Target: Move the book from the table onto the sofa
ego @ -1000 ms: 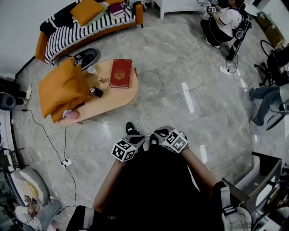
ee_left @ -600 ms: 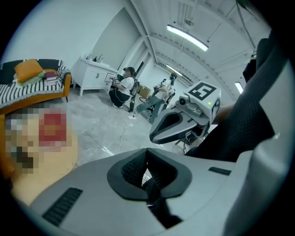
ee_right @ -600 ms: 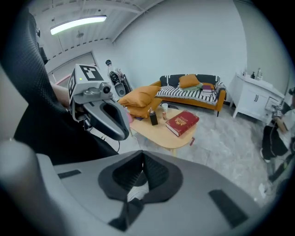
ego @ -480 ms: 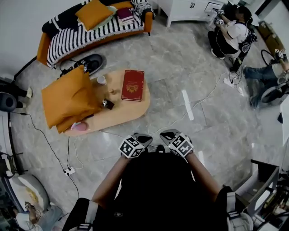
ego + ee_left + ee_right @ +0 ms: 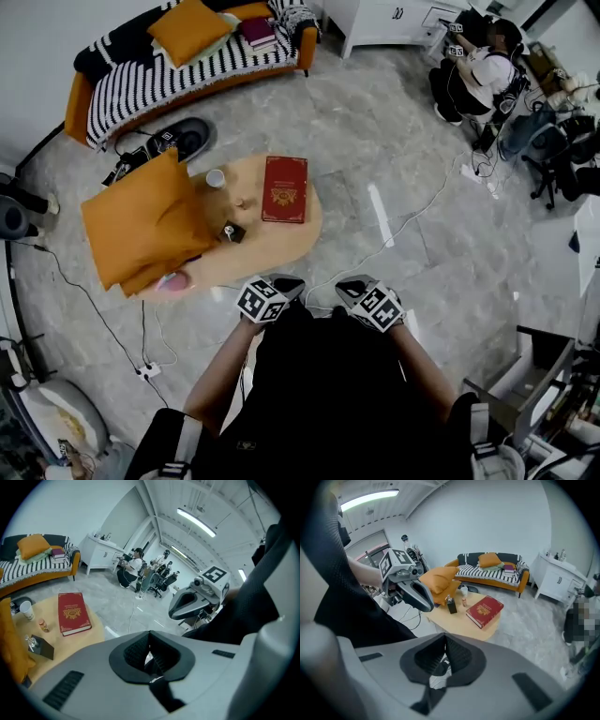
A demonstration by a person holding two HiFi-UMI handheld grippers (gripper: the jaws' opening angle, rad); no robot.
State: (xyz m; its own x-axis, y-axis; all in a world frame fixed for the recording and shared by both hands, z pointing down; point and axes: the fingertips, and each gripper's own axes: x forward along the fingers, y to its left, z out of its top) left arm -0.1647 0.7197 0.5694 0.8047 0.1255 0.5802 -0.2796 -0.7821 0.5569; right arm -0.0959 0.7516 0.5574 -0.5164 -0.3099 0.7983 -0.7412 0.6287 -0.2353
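The left gripper (image 5: pixel 150 656) has its jaws pressed together, the dark ribbed pads meeting with nothing between them. The right gripper (image 5: pixel 445 660) is the same: jaws together, holding nothing. In the head view the two grippers sit side by side, close in front of the person's dark-clothed body, each with its marker cube on top. Neither touches anything in the scene.

Just beyond the left gripper is the near edge of the low oval wooden table (image 5: pixel 272 239). The red book (image 5: pixel 284 188) lies flat on the right part of the tabletop, cover up with its gold ornament showing, well apart from both grippers. To the left of the book stand a tiny bottle (image 5: pixel 241 202) and a white cup (image 5: pixel 215 177). A small dark dispenser bottle (image 5: pixel 230 231) is nearer to the person. A big orange cushion (image 5: pixel 141 220) covers the table's left end.

Farther off, at the far left against the wall, is the sofa (image 5: pixel 169 75), orange-framed with a black-and-white striped cover. It carries an orange pillow (image 5: pixel 192 23) and a small stack of books (image 5: pixel 255 30). A white cabinet (image 5: pixel 384 19) stands to its right, and a seated person (image 5: pixel 473 70) is at the far right. A white cable (image 5: pixel 412 211) trails across the grey tiled floor.
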